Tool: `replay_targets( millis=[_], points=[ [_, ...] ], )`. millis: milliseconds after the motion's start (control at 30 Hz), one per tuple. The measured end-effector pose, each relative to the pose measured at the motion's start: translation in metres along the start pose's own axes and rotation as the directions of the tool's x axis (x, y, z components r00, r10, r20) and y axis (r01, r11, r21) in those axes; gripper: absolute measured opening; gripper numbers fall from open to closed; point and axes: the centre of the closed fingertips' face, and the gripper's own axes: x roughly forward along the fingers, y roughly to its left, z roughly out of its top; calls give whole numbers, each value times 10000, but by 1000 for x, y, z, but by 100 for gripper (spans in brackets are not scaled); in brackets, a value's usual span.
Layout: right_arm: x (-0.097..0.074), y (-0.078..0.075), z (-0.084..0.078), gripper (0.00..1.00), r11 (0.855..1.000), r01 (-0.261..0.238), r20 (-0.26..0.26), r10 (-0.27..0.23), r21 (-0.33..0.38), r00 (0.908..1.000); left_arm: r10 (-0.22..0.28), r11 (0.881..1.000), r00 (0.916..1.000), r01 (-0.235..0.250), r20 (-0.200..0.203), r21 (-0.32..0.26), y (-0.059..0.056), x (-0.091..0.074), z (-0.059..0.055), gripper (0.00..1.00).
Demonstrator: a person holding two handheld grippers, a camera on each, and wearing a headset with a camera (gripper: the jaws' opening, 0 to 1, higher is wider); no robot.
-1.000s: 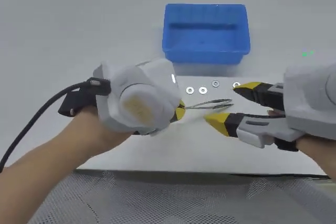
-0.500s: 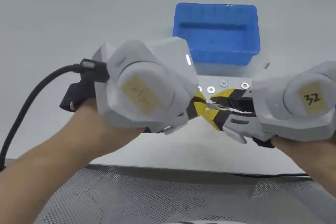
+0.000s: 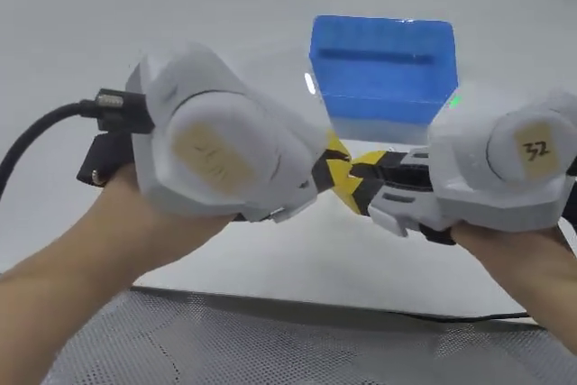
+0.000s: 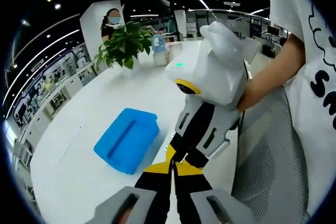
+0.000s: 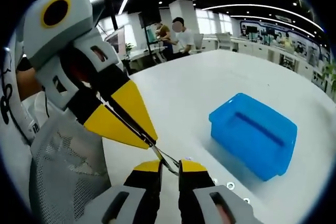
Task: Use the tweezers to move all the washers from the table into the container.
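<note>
Nearest us, grey mesh point(image 3: 270, 349) runs along the near edge of the white surface point(image 3: 297, 259). Above that edge we hold both tools tip to tip, one in each hand.

In the right gripper view, the right tongs point(image 5: 169, 167) rise from the bottom with their yellow tips drawn close together. One end of the tweezers point(image 5: 160, 155) sits pinched between them. The left tongs point(image 5: 149, 139) come in from the left of that view, clamped flat on the other end of the tweezers. The thin metal tool therefore bridges the two pairs and hangs above the surface, touching nothing else.

Just beyond the right tongs, at least two washers point(image 5: 230, 185) lie flat on the surface on the near side of the blue container point(image 5: 254, 140). The container stands upright further in on the surface. We cannot tell whether anything lies inside it.

Farther off, a potted plant point(image 4: 123, 45) stands on the surface.
</note>
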Motion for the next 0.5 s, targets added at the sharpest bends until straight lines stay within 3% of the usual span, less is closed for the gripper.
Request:
replay_targets(
  millis=[133,500],
  points=[
    [10,-4,8,8,9999,-104,96,105,-82,9999,234,9994,9997,-235,-57,-234,15,0,-5,0],
    [20,-8,4,8,9995,-319,-34,319,3,9995,239,9996,9993,-242,-302,-108,20,9,-14,0]
  ],
)
